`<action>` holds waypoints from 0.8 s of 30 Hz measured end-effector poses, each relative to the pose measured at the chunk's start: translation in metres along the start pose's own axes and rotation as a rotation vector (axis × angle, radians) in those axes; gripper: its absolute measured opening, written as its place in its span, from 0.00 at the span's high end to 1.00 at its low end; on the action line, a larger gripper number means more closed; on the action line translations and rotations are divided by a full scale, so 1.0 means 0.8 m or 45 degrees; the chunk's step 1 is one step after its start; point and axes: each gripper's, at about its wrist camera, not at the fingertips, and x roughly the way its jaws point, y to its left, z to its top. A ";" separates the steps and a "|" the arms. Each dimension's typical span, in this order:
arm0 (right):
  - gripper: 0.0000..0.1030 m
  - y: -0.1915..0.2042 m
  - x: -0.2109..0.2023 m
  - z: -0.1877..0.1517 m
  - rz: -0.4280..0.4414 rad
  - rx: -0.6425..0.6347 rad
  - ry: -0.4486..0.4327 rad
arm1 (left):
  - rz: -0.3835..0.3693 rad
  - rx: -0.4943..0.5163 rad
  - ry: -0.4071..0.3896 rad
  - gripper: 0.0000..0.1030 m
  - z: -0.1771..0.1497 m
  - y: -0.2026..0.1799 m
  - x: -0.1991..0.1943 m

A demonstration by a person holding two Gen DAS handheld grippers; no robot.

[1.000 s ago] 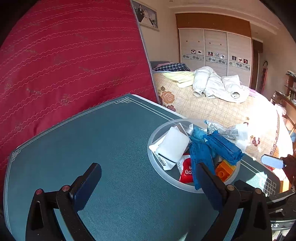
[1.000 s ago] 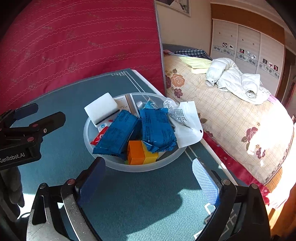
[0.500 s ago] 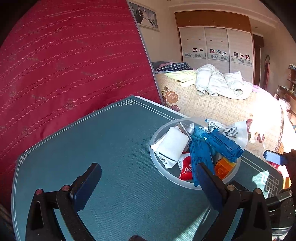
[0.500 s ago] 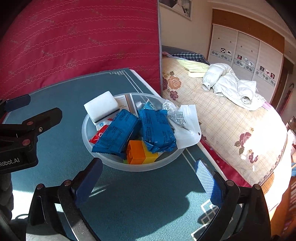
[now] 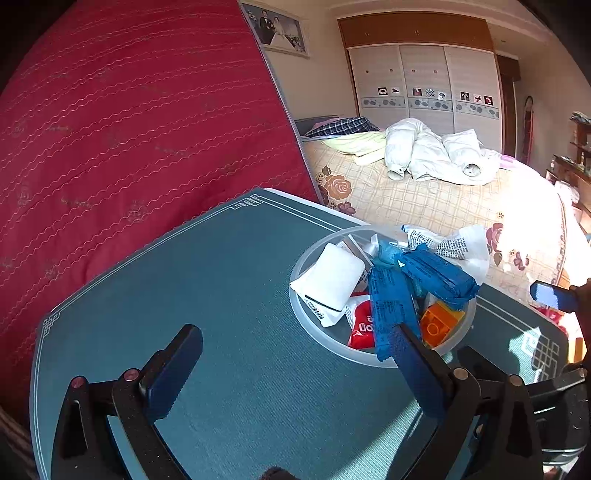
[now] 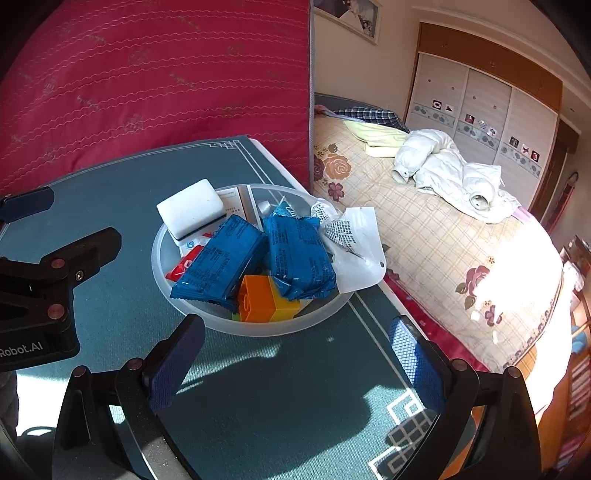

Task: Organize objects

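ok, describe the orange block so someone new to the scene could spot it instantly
On the teal table sits a translucent round bowl heaped with packets. The orange block is at the bowl's edge nearest the right gripper, partly under two blue packets. It is the only hard, studded toy brick there; everything around it is soft wrapping or white.

A bedroom is shown, lit by strong sunlight that falls across the right side of the bed [image 6: 424,236]. The bed is covered by a checked spread with rose prints, and a white jacket [image 6: 450,173] is heaped on it near a yellow pillow [image 6: 380,138]. A red quilted mattress [image 5: 129,140] is stood upright on the left. A wardrobe [image 5: 424,81] with white sliding doors is set against the far wall, and a framed photo [image 5: 277,29] is hung to its left.
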 end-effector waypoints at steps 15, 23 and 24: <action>0.02 0.004 0.013 -0.002 0.015 0.000 0.030 | -0.034 0.005 0.039 0.00 -0.004 -0.006 0.011; 0.02 0.007 0.018 -0.004 0.026 0.006 0.044 | -0.035 -0.013 0.052 0.00 -0.007 -0.003 0.016; 0.02 0.007 0.018 -0.005 0.027 0.007 0.045 | -0.035 -0.015 0.054 0.00 -0.007 -0.002 0.017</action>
